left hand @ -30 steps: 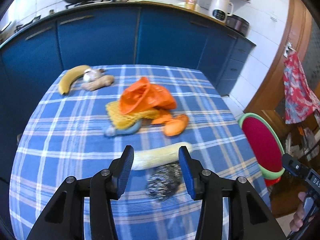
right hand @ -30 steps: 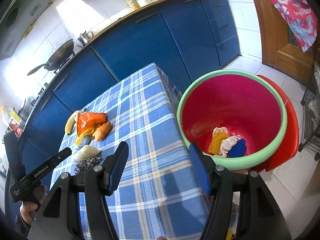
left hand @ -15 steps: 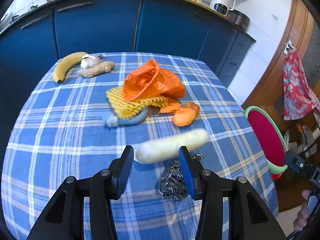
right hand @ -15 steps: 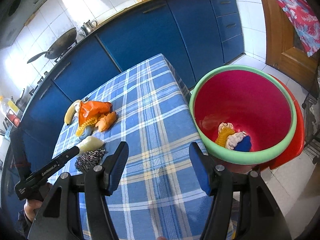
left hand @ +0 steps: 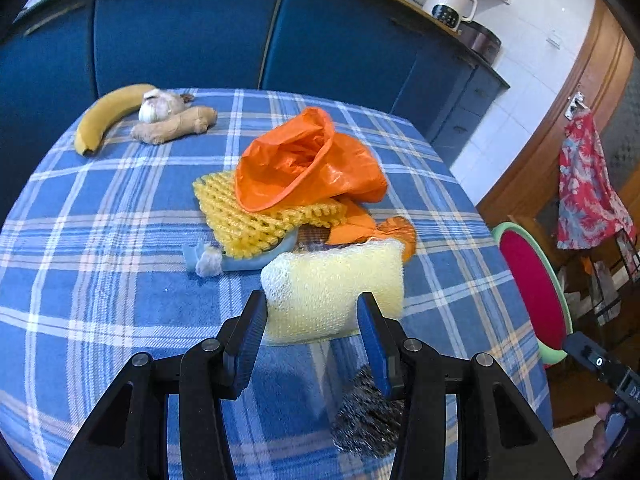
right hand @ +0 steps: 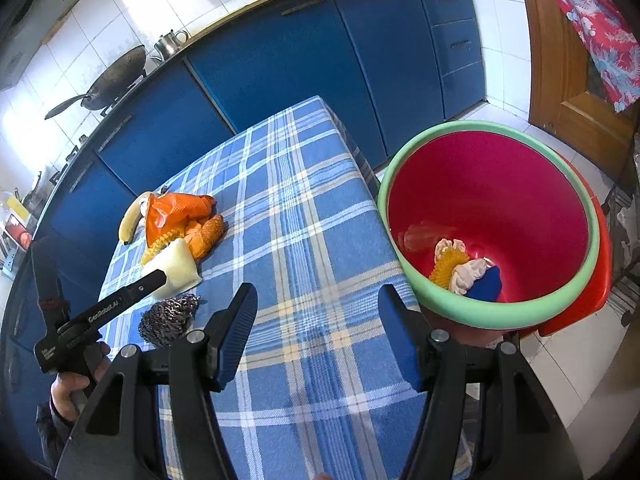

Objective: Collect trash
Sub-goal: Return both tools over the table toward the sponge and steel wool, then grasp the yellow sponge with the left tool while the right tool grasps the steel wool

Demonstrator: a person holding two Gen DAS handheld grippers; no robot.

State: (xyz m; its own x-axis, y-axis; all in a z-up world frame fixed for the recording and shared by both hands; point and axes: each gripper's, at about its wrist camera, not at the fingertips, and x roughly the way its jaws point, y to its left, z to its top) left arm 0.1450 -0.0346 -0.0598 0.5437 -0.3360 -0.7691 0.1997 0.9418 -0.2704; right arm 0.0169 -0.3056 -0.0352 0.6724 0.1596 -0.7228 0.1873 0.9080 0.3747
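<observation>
A pale yellow foam net sleeve (left hand: 332, 284) sits between the fingers of my left gripper (left hand: 312, 320). The jaws stand open around it and the pads do not visibly press. A steel wool scrubber (left hand: 368, 420) lies just under the right finger. Beyond them lie an orange plastic bag (left hand: 308, 164), a yellow foam net (left hand: 248, 220), a small orange net (left hand: 396, 228) and a light blue piece (left hand: 240, 260). My right gripper (right hand: 318, 308) is open and empty over the table's near edge. To its right is the red bucket with a green rim (right hand: 480, 314), with scraps inside.
A banana (left hand: 104, 114), a garlic bulb (left hand: 160, 104) and a ginger root (left hand: 176, 126) lie at the far left of the checked tablecloth (left hand: 100, 280). Blue cabinets run behind the table. The bucket stands on a red stool beside the table's right edge.
My left gripper has come forward and down, from short of the foam sleeve to having it between its fingers. The right gripper has shifted slightly; the bucket sits further right in its view.
</observation>
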